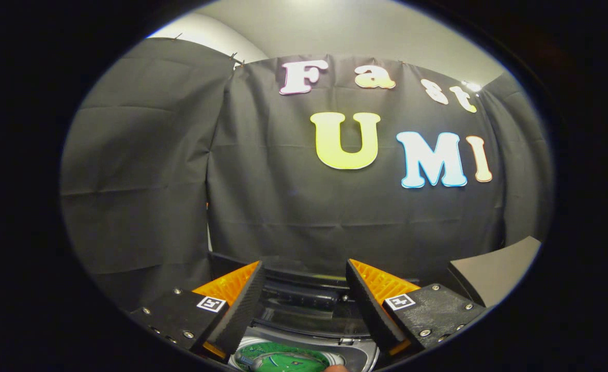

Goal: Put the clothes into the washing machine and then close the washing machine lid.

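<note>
The hand-held gripper (pixel 304 297) has its fingers spread wide, nothing between them and touching nothing; it points level at the booth's cloth wall rather than down at the work.

The washer (pixel 309 310) sits just ahead of and below the fingers: its dark top panel and raised lid show in the gap between them, and under the fingertips lies the round tub opening (pixel 288 360), with something green inside. That green may be a garment already in the drum, but too little of it shows to be sure. A small pale bit at the tub's near rim, just right of the green, is too cut off to name.

Judged from this, the open, unloaded fingers fit one of two steps: either a garment has gone in and the lid is next, or a garment must first be fetched. I cannot tell which. Either way, the next move calls for tipping the gripper down to bring the lid or the clothes properly between the fingers.

Off to the right, beyond the right finger, a grey angled panel (pixel 495 268) juts up.
</note>
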`<state>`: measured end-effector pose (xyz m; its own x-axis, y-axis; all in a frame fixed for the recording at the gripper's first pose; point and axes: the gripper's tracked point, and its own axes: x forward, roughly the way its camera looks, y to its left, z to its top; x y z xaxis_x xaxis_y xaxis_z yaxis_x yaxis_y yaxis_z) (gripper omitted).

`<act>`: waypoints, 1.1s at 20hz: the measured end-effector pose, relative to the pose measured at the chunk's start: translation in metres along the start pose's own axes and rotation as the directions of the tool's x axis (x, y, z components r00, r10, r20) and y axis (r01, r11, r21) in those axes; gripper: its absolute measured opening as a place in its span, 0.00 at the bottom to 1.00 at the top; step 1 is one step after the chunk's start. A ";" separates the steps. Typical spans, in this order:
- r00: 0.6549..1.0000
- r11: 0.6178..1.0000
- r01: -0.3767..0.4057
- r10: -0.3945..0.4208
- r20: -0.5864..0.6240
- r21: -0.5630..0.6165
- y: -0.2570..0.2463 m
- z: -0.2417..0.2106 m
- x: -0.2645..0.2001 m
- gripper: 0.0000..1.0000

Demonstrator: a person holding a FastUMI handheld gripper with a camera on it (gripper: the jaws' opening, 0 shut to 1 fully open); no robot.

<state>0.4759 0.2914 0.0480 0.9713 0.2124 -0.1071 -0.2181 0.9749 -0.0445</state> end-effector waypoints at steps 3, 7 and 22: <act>1.000 1.000 0.006 -0.006 -0.028 0.019 0.001 0.007 0.018 0.96; 0.997 1.000 0.016 -0.014 -0.079 0.019 0.006 0.008 0.040 0.96; 0.872 0.988 0.101 -0.032 -0.488 0.115 0.008 -0.041 0.104 0.96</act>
<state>0.5716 0.3189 -0.0041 0.8080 0.1212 -0.5766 -0.1065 0.9925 0.0594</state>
